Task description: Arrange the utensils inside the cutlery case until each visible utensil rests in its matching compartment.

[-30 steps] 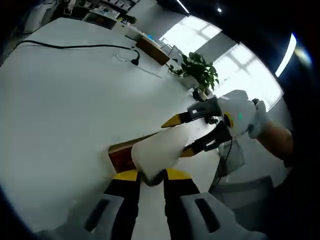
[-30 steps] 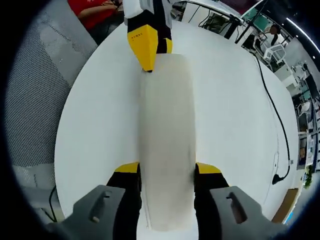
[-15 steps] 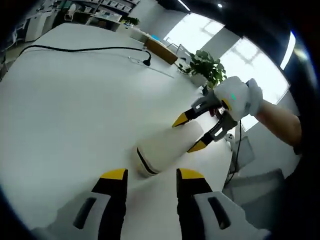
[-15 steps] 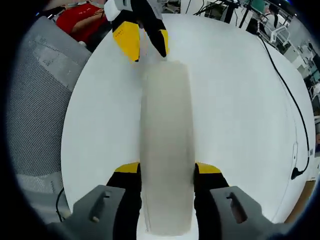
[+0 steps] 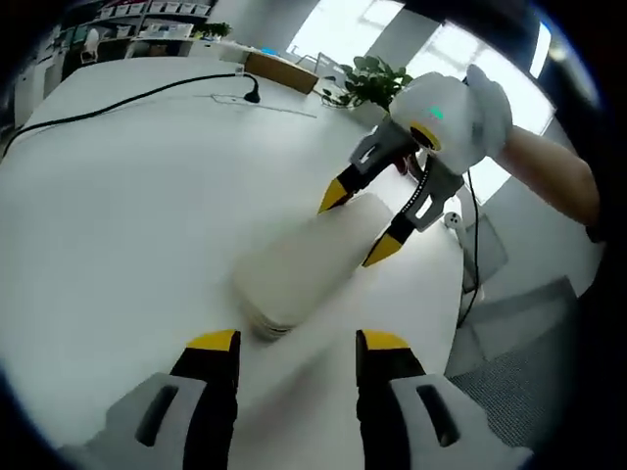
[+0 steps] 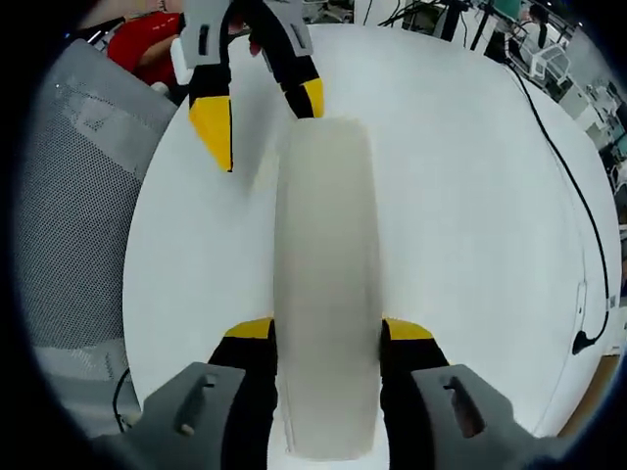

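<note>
The right tongs (image 6: 327,338) grip the case (image 6: 326,284) across its width at the near end, both jaws pressed to its long sides, so the pale closed box can be carried or steadied lengthwise over the white table (image 6: 460,196). It sits near the table's rounded edge, next to a grey mesh chair (image 6: 69,176). At the case's far end the left tongs (image 6: 260,122) stand wide apart, holding nothing, one jaw close to the end face and the other off to the side, probably freed to work the lid. Further off, a black cable (image 6: 558,206) trails along the table's far side.
</note>
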`<move>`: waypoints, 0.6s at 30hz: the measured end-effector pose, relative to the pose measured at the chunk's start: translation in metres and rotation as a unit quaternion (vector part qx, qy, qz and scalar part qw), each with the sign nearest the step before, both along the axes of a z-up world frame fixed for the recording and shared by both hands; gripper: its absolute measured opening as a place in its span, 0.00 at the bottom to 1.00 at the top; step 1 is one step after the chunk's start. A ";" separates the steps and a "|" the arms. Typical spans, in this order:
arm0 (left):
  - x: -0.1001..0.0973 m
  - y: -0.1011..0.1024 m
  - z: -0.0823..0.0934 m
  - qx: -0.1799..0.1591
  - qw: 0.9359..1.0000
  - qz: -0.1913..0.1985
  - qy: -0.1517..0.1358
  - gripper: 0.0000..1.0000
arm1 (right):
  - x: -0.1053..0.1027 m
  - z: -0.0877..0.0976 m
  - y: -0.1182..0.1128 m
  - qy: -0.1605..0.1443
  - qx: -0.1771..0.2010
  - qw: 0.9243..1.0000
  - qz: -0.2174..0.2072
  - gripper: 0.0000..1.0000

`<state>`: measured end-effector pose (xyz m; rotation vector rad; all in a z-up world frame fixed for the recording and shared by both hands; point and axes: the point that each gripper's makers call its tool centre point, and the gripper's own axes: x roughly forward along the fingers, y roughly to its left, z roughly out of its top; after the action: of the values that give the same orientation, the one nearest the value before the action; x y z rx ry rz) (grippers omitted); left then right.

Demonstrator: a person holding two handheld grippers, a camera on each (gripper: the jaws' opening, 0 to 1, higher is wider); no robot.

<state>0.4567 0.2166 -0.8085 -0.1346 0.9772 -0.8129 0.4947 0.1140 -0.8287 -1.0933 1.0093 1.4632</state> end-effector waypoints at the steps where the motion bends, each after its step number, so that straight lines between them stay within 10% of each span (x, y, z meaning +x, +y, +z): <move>1: 0.000 -0.001 0.000 -0.003 1.000 -0.002 -0.002 0.50 | 0.000 0.000 0.000 -0.001 0.000 1.000 0.002 0.39; 18: 0.002 -0.002 -0.005 0.036 0.998 -0.028 -0.035 0.45 | 0.005 0.004 0.000 -0.039 -0.039 0.997 0.061 0.39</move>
<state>0.4589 0.2144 -0.8138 -0.0173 0.9470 -0.8269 0.4995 0.1139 -0.8248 -1.2784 0.9662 1.4745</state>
